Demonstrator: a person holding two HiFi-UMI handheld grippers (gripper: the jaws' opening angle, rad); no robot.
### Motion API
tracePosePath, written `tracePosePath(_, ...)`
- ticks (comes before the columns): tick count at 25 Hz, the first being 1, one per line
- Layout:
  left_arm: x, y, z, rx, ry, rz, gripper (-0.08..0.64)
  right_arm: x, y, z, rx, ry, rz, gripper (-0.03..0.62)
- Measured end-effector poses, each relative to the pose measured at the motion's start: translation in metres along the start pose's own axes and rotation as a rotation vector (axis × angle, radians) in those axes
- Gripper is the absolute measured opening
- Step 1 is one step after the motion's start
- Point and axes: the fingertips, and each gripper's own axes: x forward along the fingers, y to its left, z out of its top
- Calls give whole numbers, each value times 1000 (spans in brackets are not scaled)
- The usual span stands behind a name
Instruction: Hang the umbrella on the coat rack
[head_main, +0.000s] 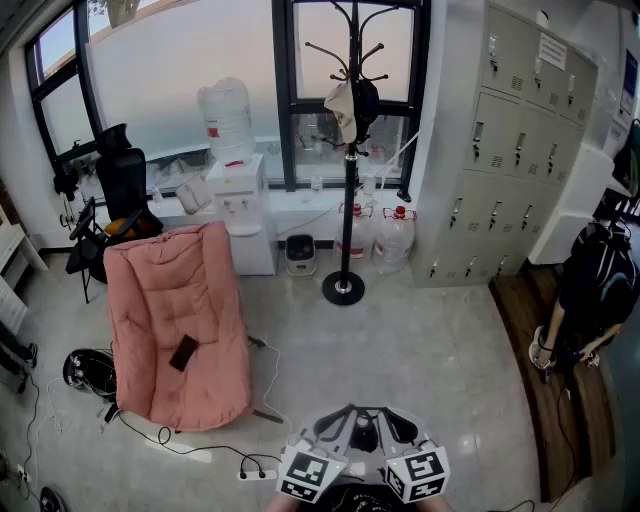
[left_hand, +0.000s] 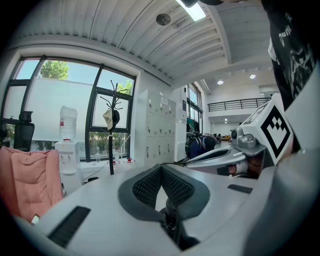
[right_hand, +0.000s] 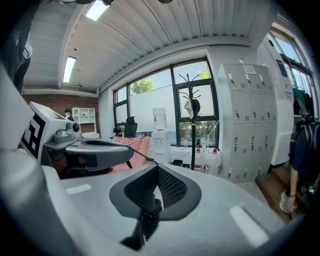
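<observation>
A black coat rack (head_main: 348, 160) stands on a round base before the window, with a cap and a dark item on its hooks. It also shows as the coat rack (left_hand: 110, 131) in the left gripper view and the coat rack (right_hand: 193, 125) in the right one. A short black object, seemingly the folded umbrella (head_main: 183, 352), lies on the pink lounge chair (head_main: 165, 290). My left gripper (head_main: 346, 414) and right gripper (head_main: 390, 416) hang side by side at the bottom edge, far from both. The left gripper (left_hand: 161, 168) and right gripper (right_hand: 157, 168) are shut with nothing between the pads.
A water dispenser (head_main: 241, 200) and water jugs (head_main: 384, 236) stand under the window. Grey lockers (head_main: 512, 140) fill the right wall, and a person (head_main: 592, 292) stands beside them. A black office chair (head_main: 112, 195) is at left. Cables and a power strip (head_main: 256, 470) lie near my feet.
</observation>
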Motion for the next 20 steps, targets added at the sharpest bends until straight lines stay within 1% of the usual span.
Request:
tracePosePath(3,1,-3,-1,-6,6,9,11,-2,1,2,5,-10,20,6)
tracePosePath(8,9,3,1,-12,6,-3,9,8,5,5,22,-15,57,6)
tracePosePath(12,24,7,2,40,7,-47,11,24,-5,4,61,-21,28,6)
tracePosePath(14,27,10,-1,54,16,-61,11,30,-7,3,78,-25,14,8)
tracePosePath(20,34,23,-4,13,15,-65,10,42,-10,8,59,-29,-18,8)
